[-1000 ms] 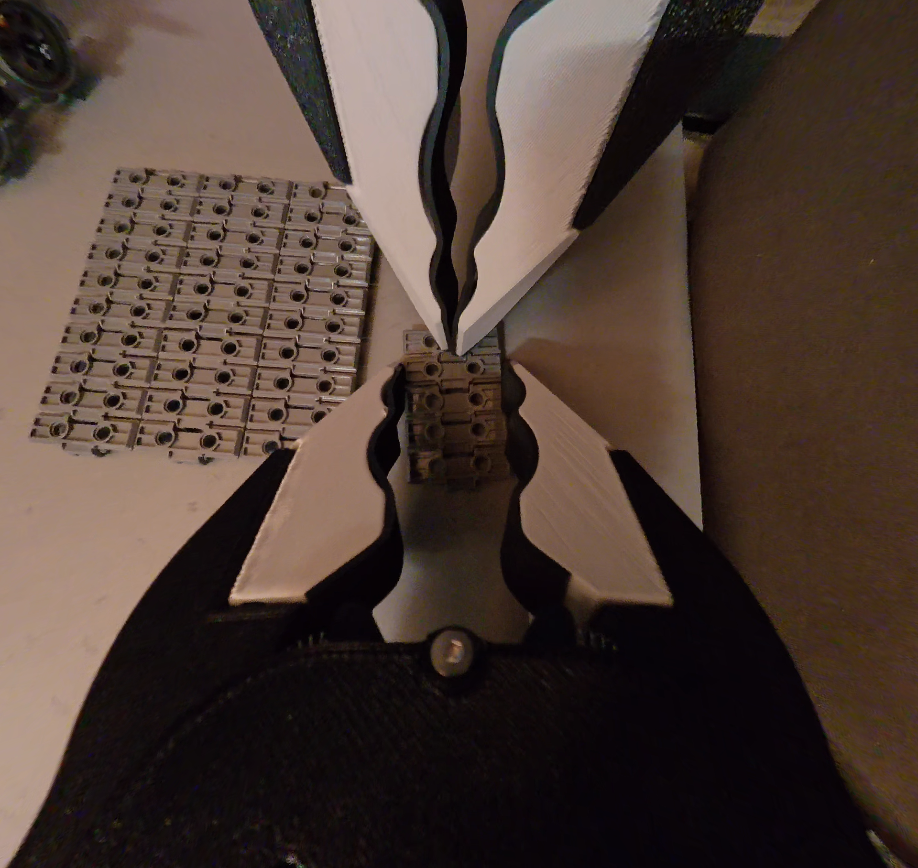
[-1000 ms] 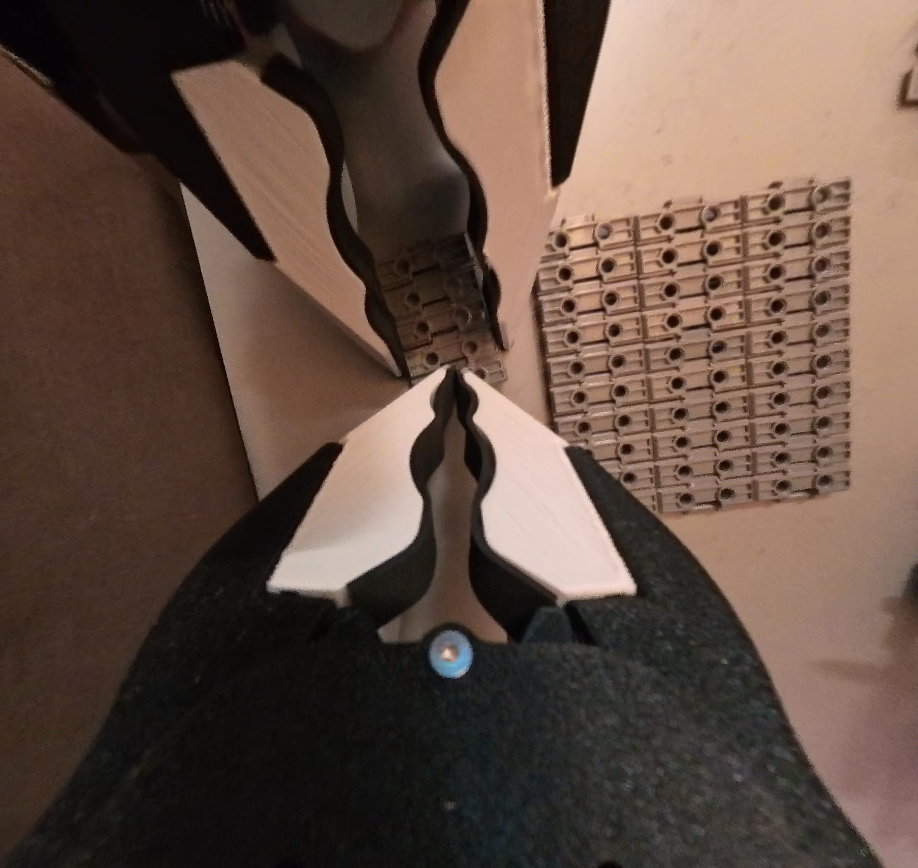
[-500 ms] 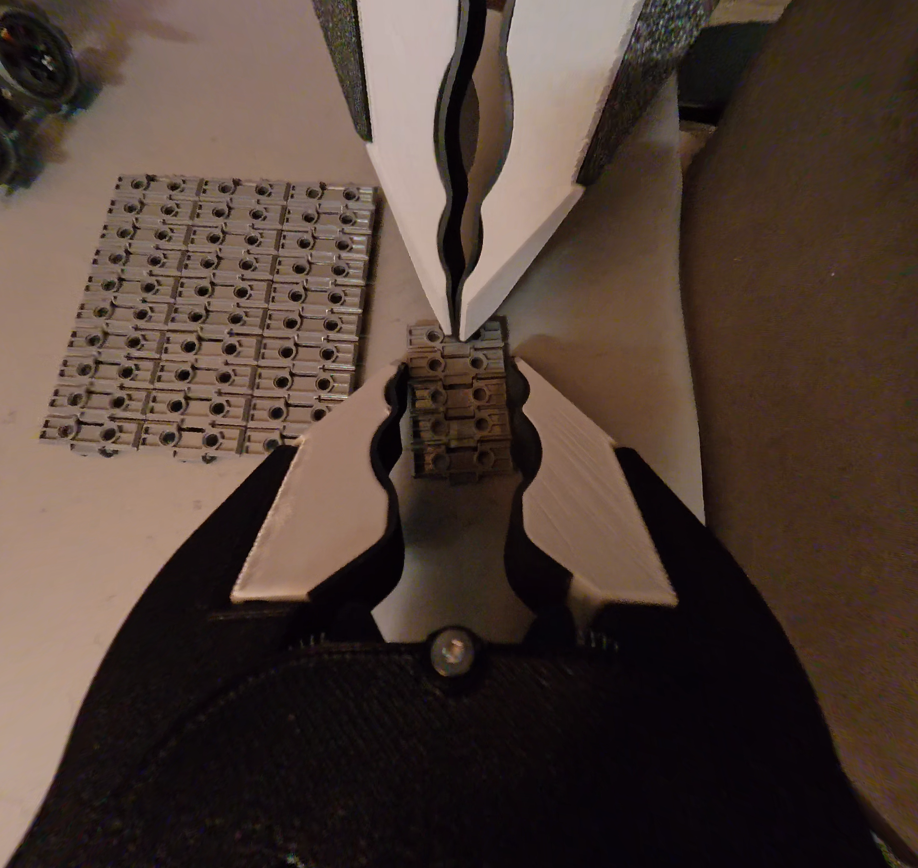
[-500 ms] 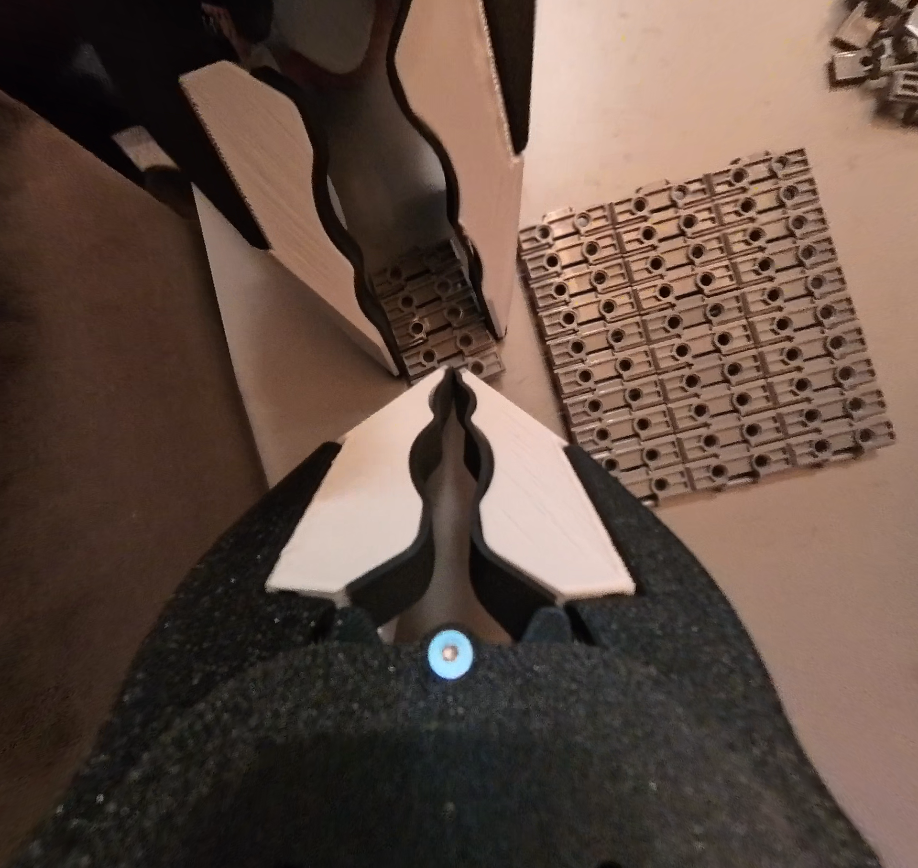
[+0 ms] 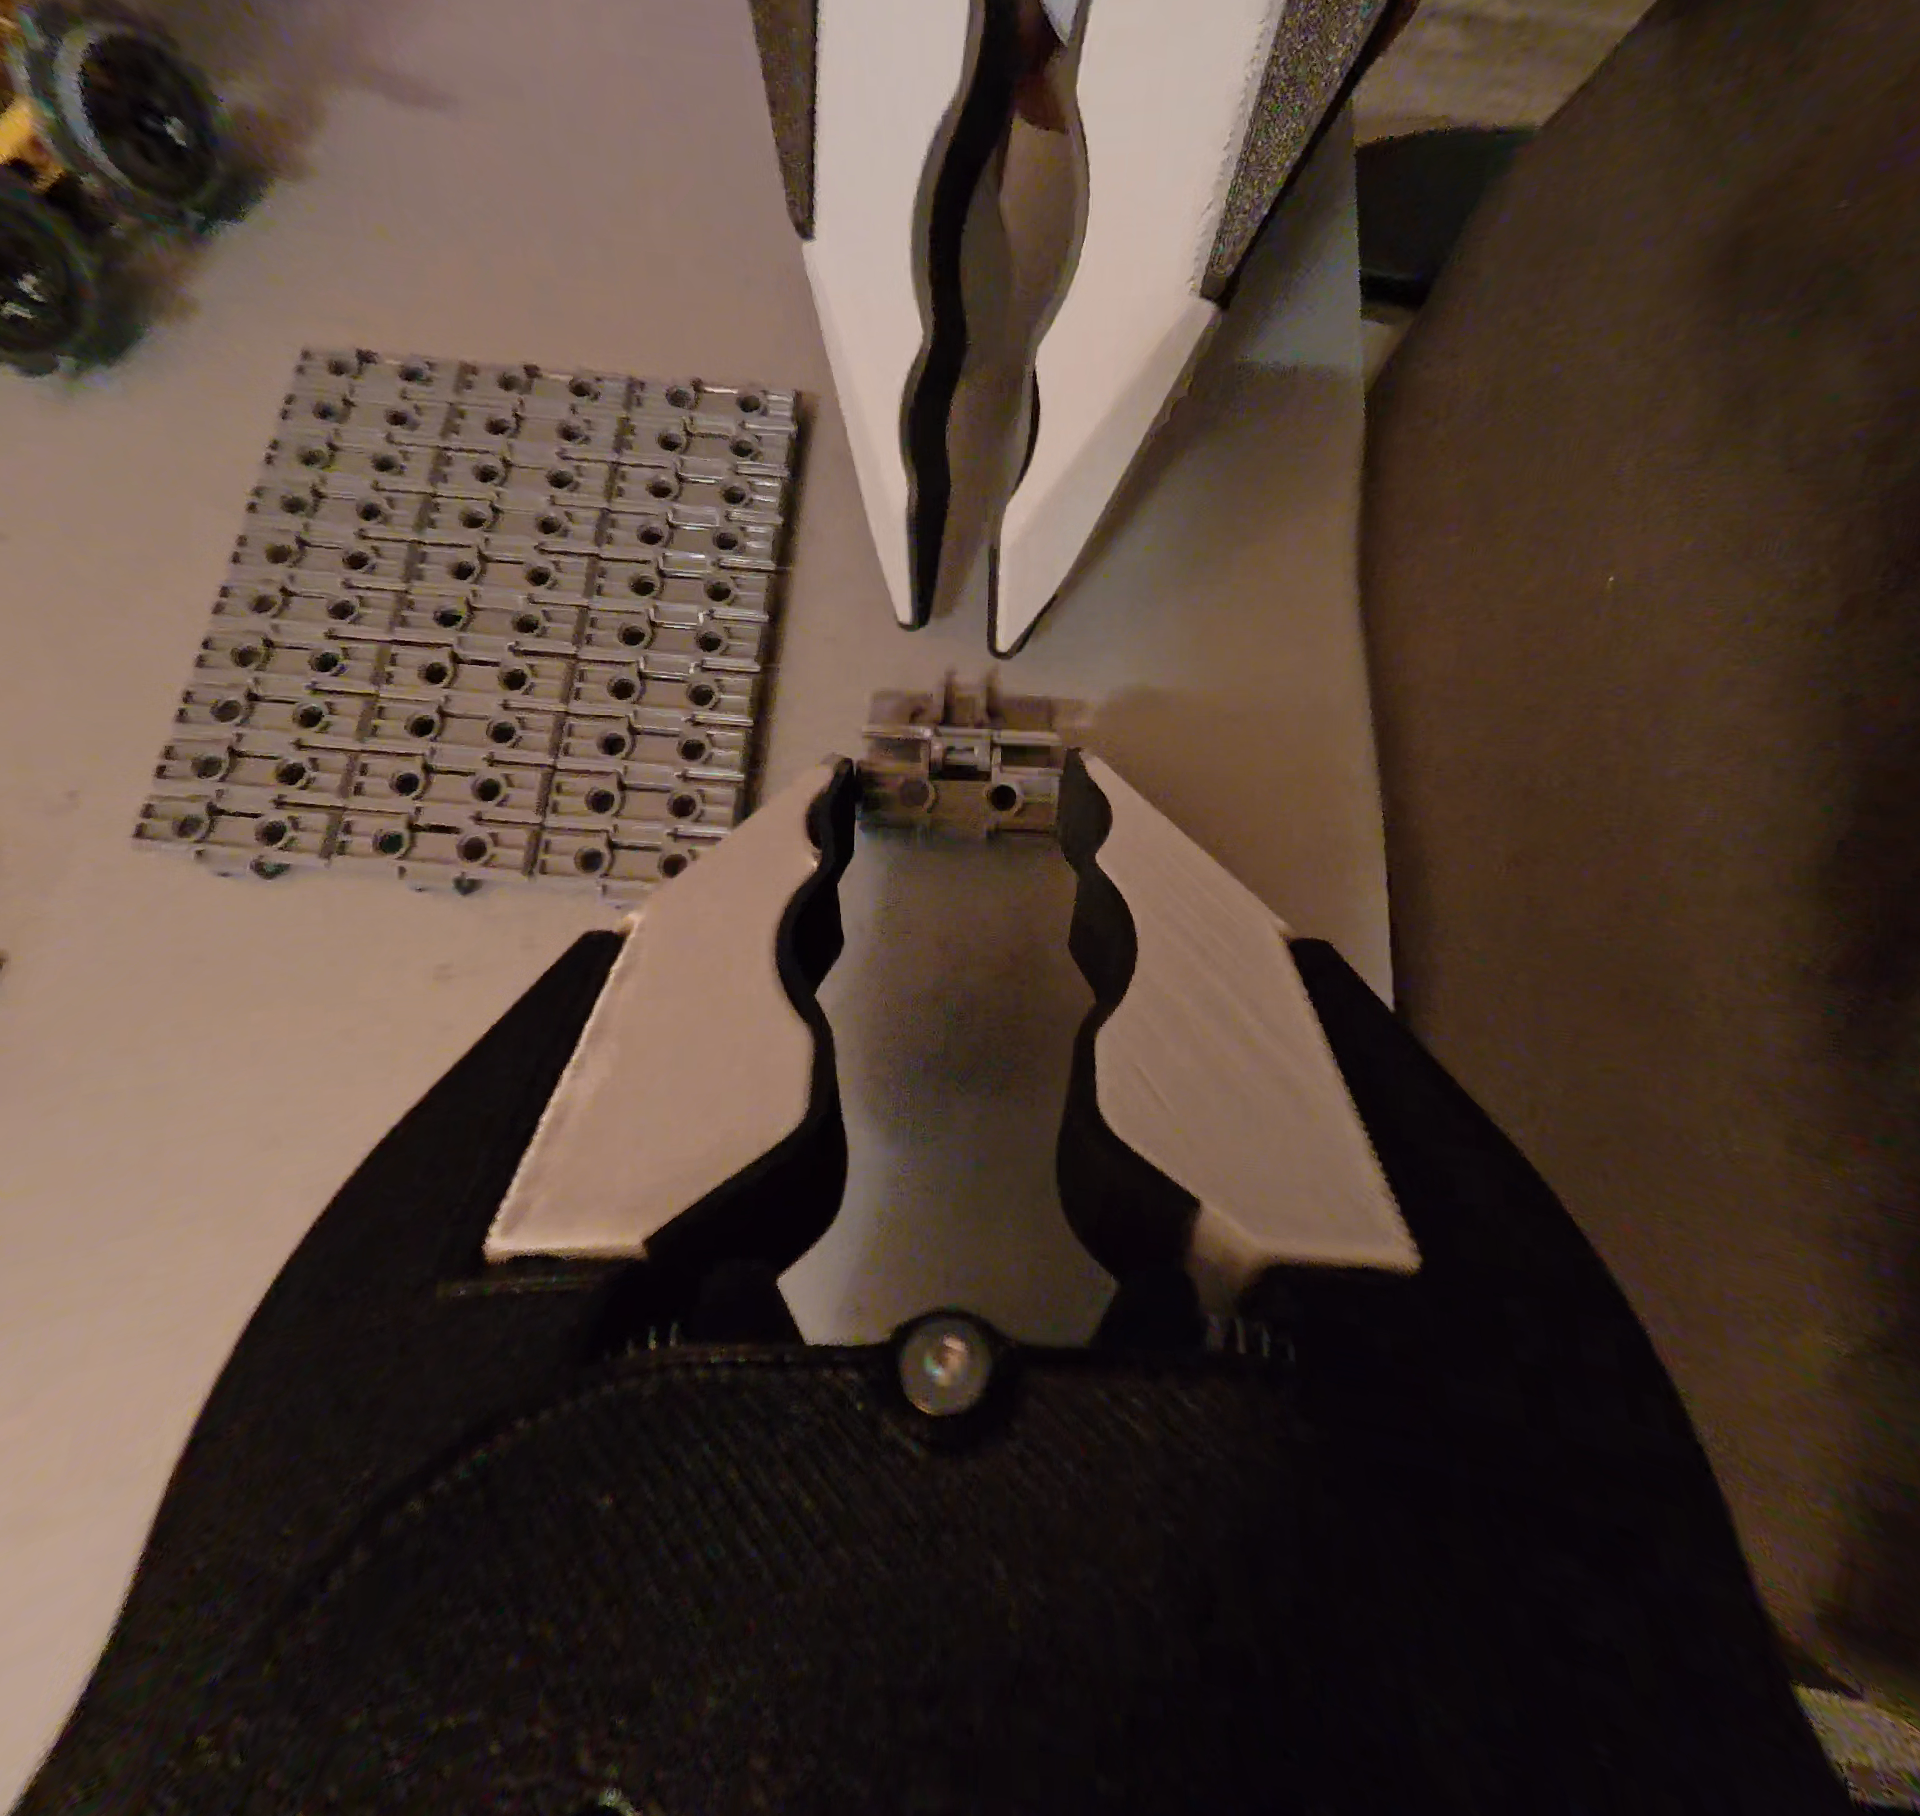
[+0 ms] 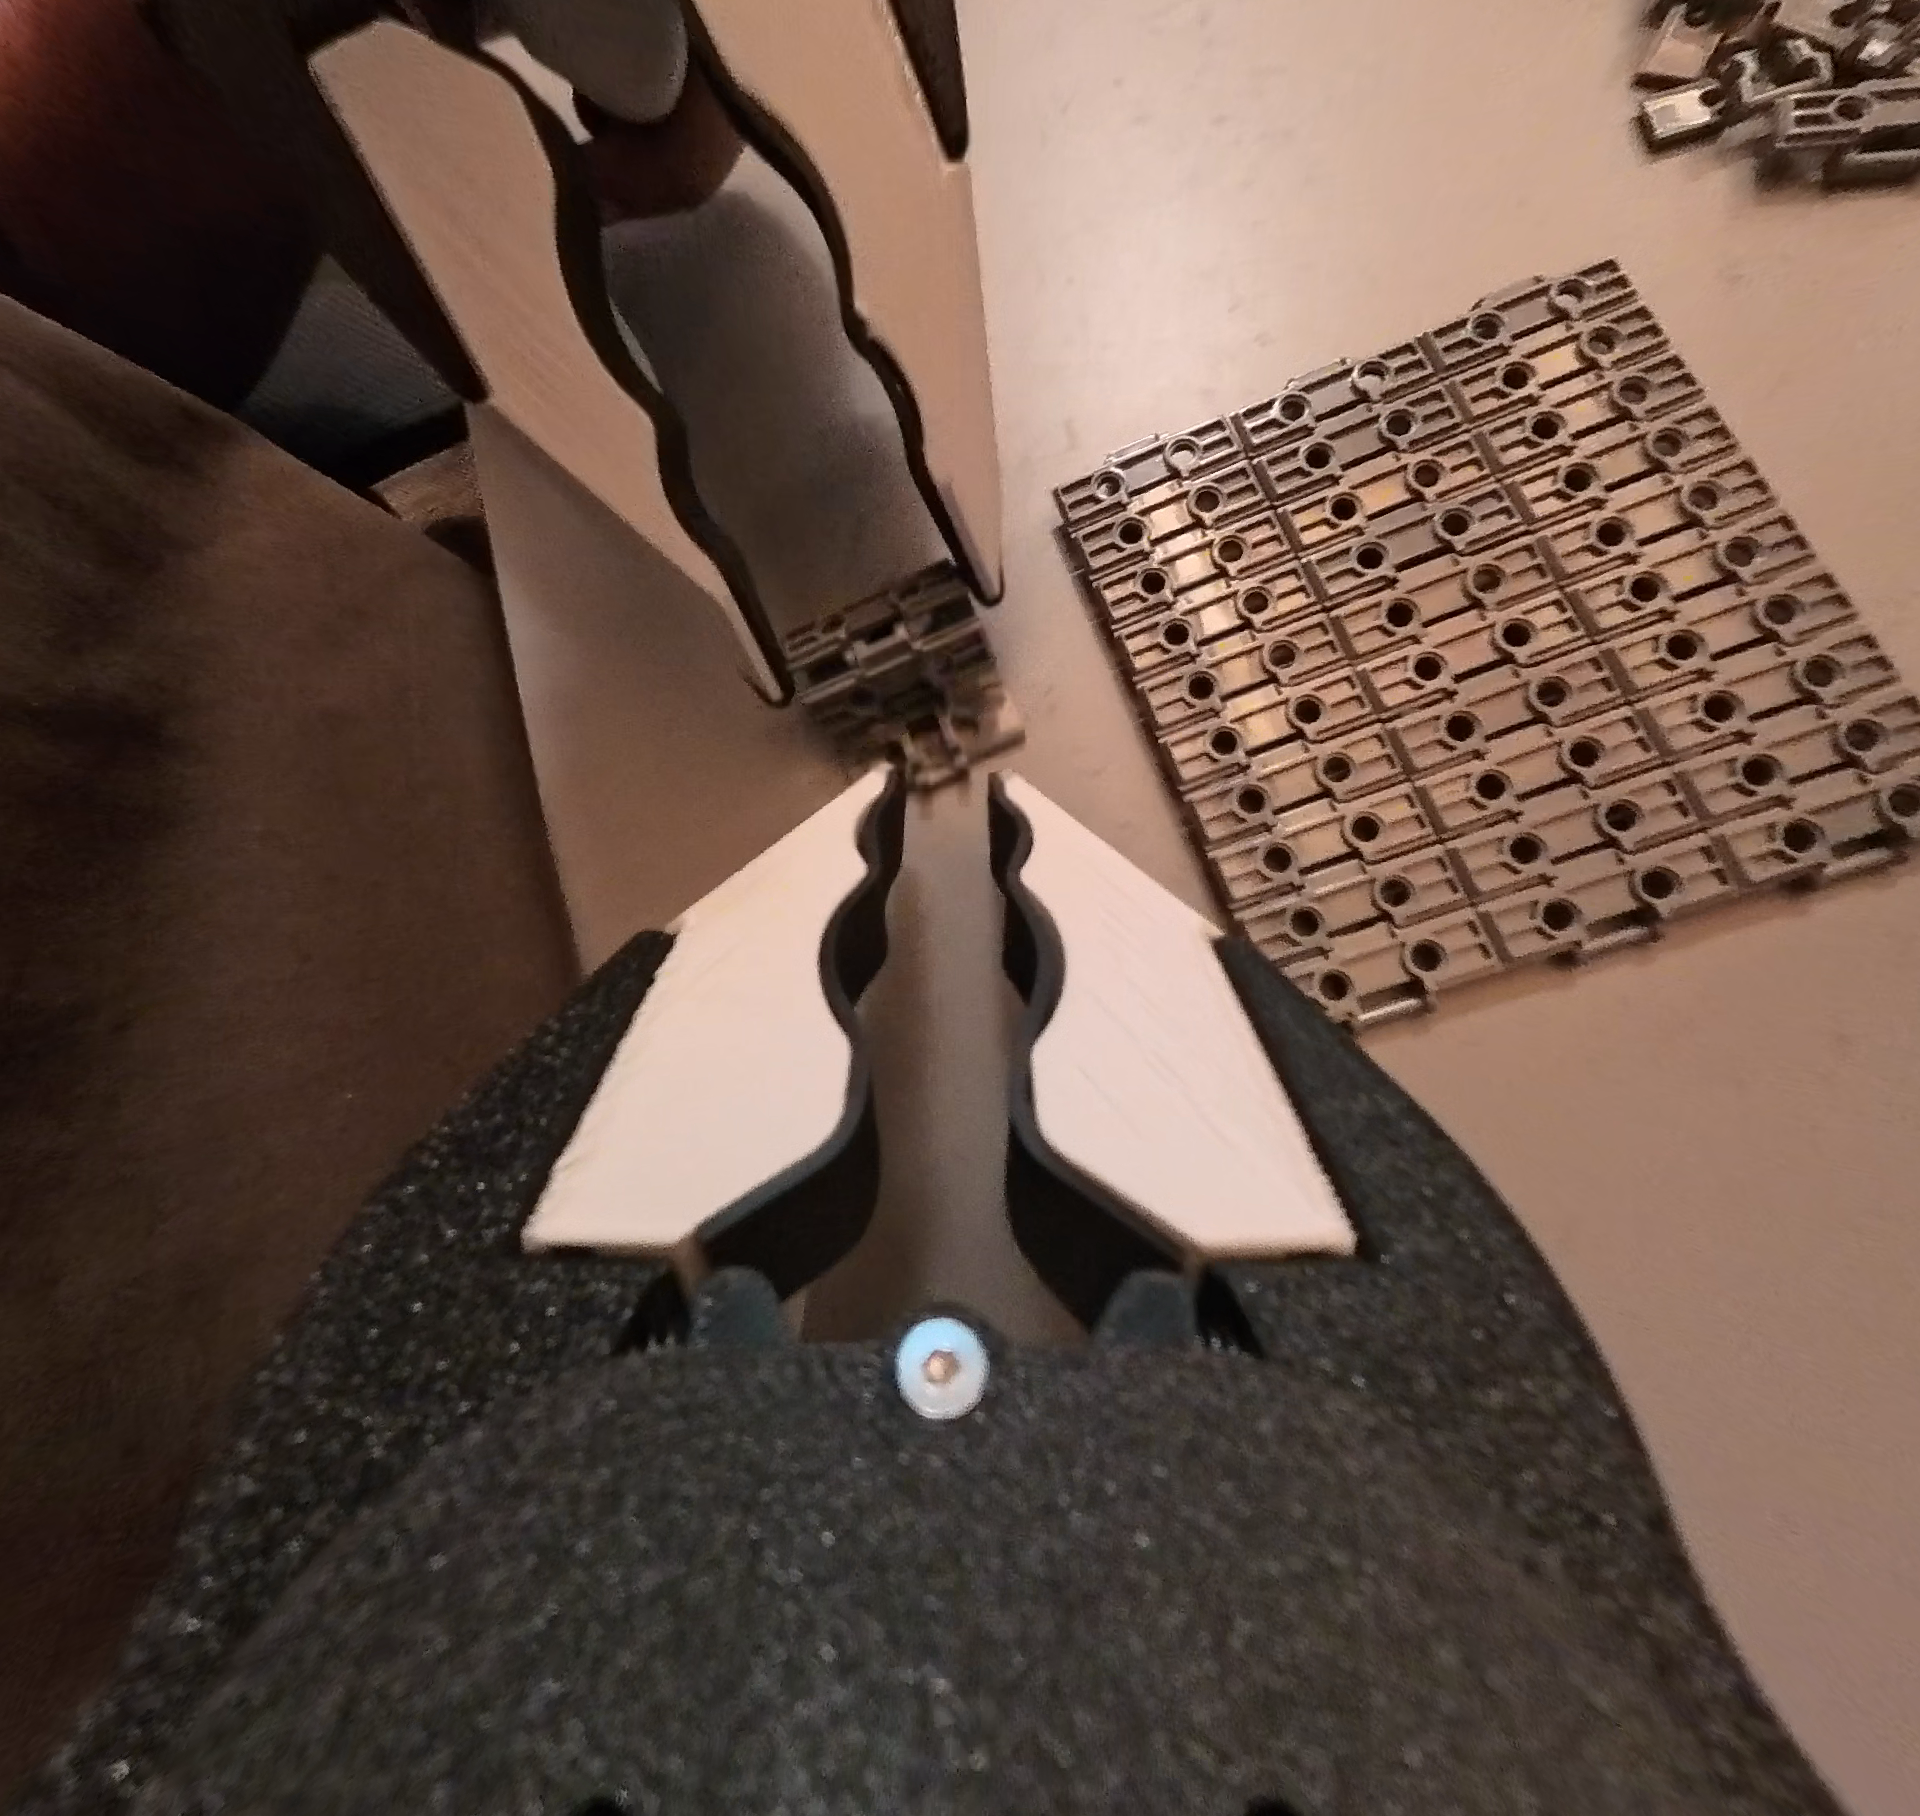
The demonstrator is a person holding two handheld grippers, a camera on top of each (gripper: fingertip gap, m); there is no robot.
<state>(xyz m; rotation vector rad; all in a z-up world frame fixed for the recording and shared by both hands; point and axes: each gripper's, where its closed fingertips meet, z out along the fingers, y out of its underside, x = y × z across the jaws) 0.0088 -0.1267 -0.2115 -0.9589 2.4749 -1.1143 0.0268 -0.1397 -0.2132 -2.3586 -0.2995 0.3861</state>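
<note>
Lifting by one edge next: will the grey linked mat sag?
Probably floppy: the mat is many small hinged links, and the small strip in the left gripper looks bent. Likely light plastic; lies flat, unlikely to roll.

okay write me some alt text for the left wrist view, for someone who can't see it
The left tool grips a small strip of grey links by its sides above a pale table. The right tool, slightly open, points at the strip from the far side without touching it. A large mat of joined grey links lies flat to the left.
</note>
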